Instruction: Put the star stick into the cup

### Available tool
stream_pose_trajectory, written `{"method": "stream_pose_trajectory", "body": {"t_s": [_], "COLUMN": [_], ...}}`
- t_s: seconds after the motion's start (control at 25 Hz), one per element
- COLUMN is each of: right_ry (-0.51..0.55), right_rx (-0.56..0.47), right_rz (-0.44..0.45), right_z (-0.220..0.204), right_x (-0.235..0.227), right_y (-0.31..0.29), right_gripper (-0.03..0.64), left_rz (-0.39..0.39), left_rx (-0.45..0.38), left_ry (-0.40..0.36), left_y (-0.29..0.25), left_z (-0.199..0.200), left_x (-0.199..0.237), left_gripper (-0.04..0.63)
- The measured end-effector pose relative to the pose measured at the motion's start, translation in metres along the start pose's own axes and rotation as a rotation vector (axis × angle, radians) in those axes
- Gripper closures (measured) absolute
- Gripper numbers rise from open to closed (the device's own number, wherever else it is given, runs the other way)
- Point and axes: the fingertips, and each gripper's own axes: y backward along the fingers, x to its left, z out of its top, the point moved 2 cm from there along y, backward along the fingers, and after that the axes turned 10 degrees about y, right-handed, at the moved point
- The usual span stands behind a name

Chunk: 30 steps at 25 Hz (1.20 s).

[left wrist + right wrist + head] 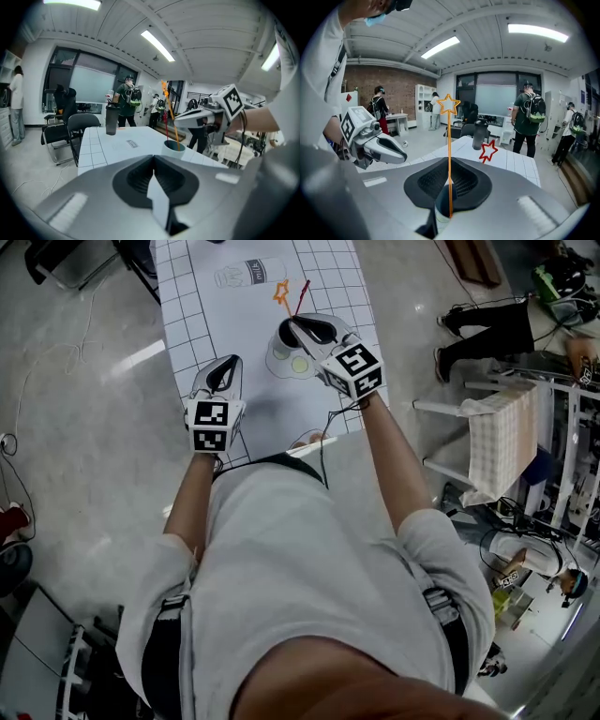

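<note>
Left tongs (228, 364) closed empty, right tongs (290, 327) clamping orange star stick (449, 140), its foot in cup (174, 147) beside red star stick (489, 151)

The head view is looking steeply down past the person's chest onto the counter (202, 296). Each gripper view is riding close behind its own jaws, looking across that counter; the left view is catching the right gripper (177, 123), the right view the left gripper (402, 157).

White table (187, 296) – black grid, orange star stick (450, 154), red star stick (489, 151)
</note>
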Motion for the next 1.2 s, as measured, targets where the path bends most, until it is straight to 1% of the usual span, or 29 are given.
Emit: {"method": "stream_pose_trajectory", "body": {"t_s": [0.08, 0.16, 0.28, 0.4, 0.56, 0.8, 0.84, 0.92, 1.0, 1.12, 1.2], "right_ry": [0.005, 0.007, -0.017, -0.025, -0.023, -0.074, -0.079, -0.089, -0.098, -0.117, -0.144], "right_rx": [0.067, 0.102, 0.105, 0.111, 0.114, 0.129, 0.127, 0.111, 0.086, 0.041, -0.003], "right_rz": [0.000, -0.010, -0.028, -0.037, -0.038, -0.069, -0.074, -0.086, -0.099, -0.123, -0.152], "right_z": [-0.016, -0.027, -0.032, -0.037, -0.043, -0.060, -0.061, -0.062, -0.060, -0.056, -0.050], "right_x": [0.004, 0.005, 0.005, 0.007, 0.010, 0.014, 0.015, 0.016, 0.016, 0.017, 0.020], "right_y": [-0.004, -0.006, -0.006, -0.006, -0.009, -0.003, 0.000, 0.006, 0.014, 0.033, 0.052], "right_gripper": [0.601, 0.601, 0.601, 0.601, 0.600, 0.598, 0.589, 0.538, 0.523, 0.533, 0.568], "left_rz": [-0.022, -0.044, -0.062, -0.065, -0.065, -0.053, -0.048, -0.036, -0.023, 0.000, 0.018], "left_rx": [0.013, 0.020, 0.017, 0.010, 0.015, 0.026, 0.021, 0.007, -0.008, -0.028, -0.050], "left_ry": [0.001, -0.004, -0.011, -0.001, -0.002, -0.023, -0.026, -0.029, -0.030, -0.033, -0.038], "left_y": [-0.006, -0.011, -0.014, -0.014, -0.017, -0.008, -0.006, -0.001, 0.005, 0.015, 0.023], "left_z": [-0.005, -0.008, -0.006, -0.005, -0.005, -0.009, -0.009, -0.007, -0.007, -0.008, -0.008], "left_x": [-0.002, -0.005, -0.010, -0.015, -0.020, -0.036, -0.038, -0.045, -0.052, -0.066, -0.077], "left_gripper": [0.592, 0.592, 0.592, 0.592, 0.592, 0.592, 0.592, 0.592, 0.592, 0.592, 0.592]}}
